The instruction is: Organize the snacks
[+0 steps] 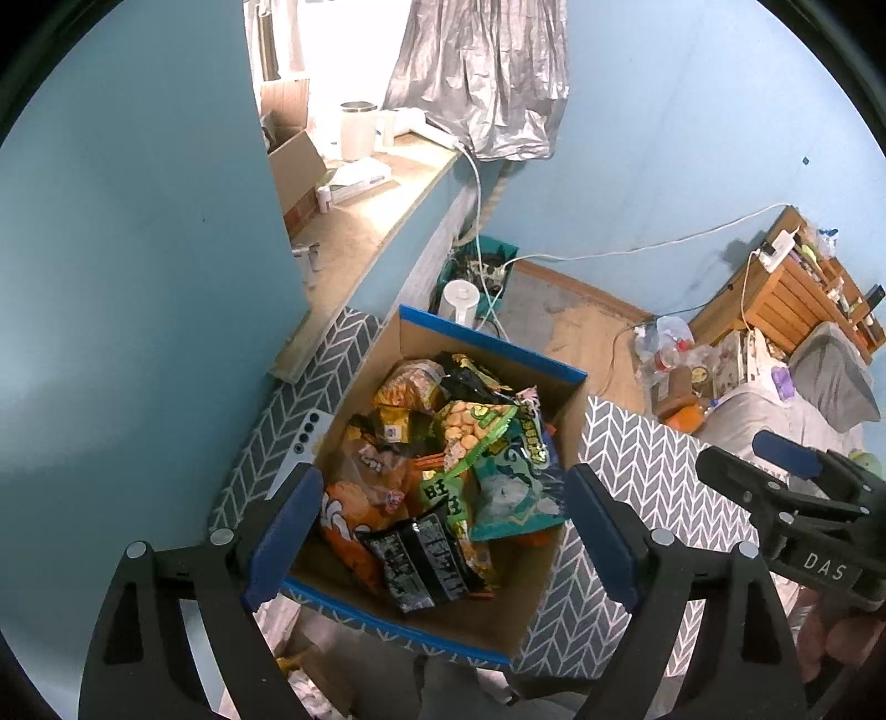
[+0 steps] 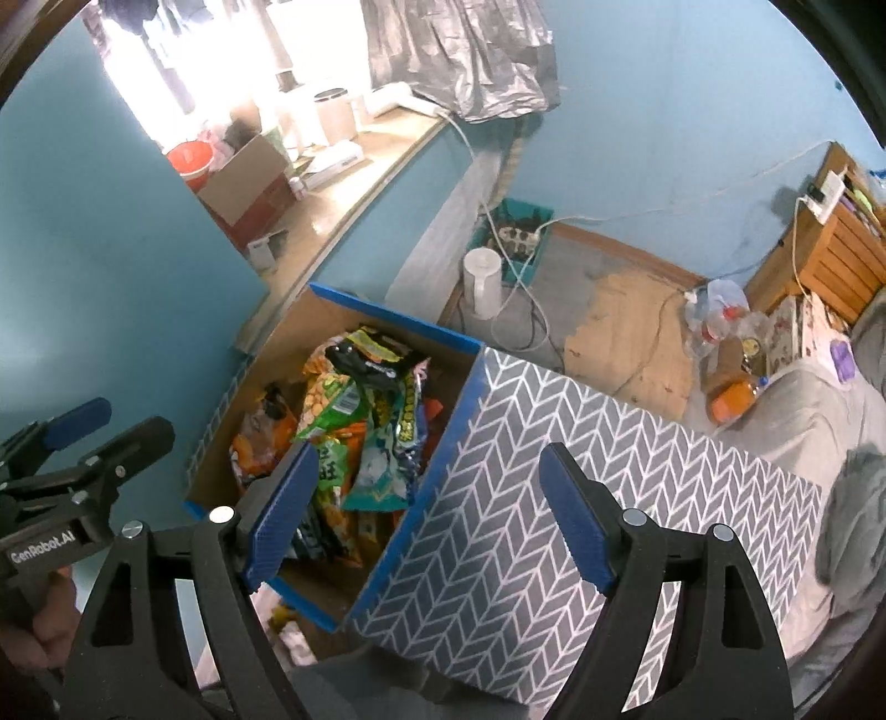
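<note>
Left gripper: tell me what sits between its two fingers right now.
Nothing is gripped. In the left wrist view the left gripper hangs open above the box, snack bags showing in the gap below.

My left pad hides the near left corner of the box [image 1: 493, 338]; lower snack bags [image 1: 421, 476] are buried under the top ones, print too small to read. The window [image 2: 232, 50] is blown out white. My hand [image 2: 47, 631] is cut off by the frame edge.
</note>
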The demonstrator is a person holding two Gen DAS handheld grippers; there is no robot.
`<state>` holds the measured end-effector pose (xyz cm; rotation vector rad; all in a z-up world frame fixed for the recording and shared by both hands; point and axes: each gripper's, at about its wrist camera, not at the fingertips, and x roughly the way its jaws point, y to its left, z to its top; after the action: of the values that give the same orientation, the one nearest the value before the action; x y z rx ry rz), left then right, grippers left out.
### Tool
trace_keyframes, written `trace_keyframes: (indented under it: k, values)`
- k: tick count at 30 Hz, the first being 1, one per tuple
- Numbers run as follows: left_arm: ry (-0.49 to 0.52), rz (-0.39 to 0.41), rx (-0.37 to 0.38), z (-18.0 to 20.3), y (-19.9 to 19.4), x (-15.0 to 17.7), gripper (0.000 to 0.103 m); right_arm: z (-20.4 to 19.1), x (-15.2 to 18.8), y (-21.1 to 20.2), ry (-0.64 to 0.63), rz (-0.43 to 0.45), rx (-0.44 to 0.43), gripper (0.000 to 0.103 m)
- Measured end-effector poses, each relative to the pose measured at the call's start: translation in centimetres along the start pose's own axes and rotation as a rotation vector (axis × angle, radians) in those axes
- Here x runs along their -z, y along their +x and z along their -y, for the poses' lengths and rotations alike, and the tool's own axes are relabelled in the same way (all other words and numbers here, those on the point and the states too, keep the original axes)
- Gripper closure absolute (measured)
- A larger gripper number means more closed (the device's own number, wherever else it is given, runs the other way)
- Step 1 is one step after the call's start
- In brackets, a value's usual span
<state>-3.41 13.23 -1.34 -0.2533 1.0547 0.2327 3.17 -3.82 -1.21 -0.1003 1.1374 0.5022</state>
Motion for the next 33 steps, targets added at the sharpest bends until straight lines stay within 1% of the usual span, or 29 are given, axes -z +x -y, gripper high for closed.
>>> trace_keyframes:
  k: [6,12,33]
  values:
    - [0.022,-0.01,0.002,0.7,-0.2,0.2,0.013,0.9,0.8,-0.9,0.038,0.004,0.014,0.021]
    - [0.022,-0.01,0.008,0.8,-0.5,0.2,0.013,1.7,1.1,-1.5,0.061,0.011,0.024,0.021]
    - [0.013,-0.032,0.016,1.1,-0.6,0.9,0.013,1.8,0.8,-1.7,0.057,0.022,0.032,0.021]
